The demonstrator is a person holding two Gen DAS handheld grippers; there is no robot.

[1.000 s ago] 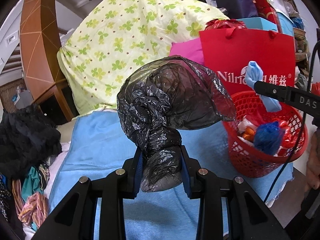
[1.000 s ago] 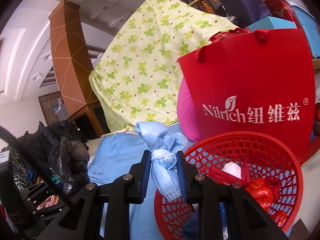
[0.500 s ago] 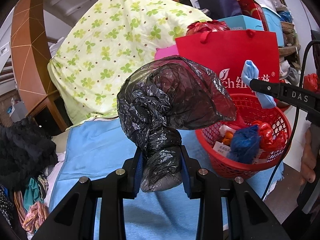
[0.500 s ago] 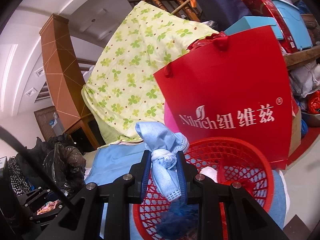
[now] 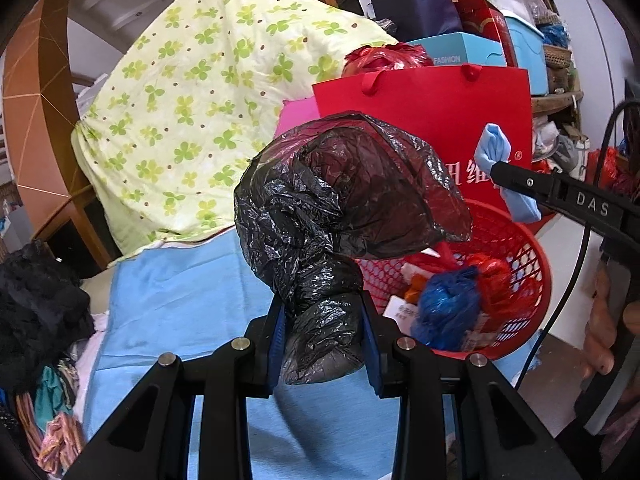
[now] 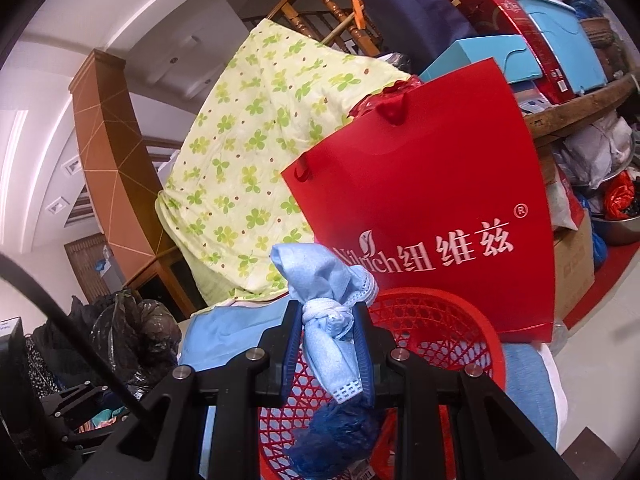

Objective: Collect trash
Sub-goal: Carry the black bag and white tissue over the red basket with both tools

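Right gripper (image 6: 327,338) is clamped on a knotted light-blue rag (image 6: 325,316) that hangs lengthwise straight over the red mesh basket (image 6: 452,332), so this hand looks nearer the drop. Left gripper (image 5: 324,336) pinches the neck of a crumpled black plastic bag (image 5: 340,200), with the basket lying ahead to its right, on the blue cloth (image 5: 180,300), before a red paper bag (image 6: 420,200).
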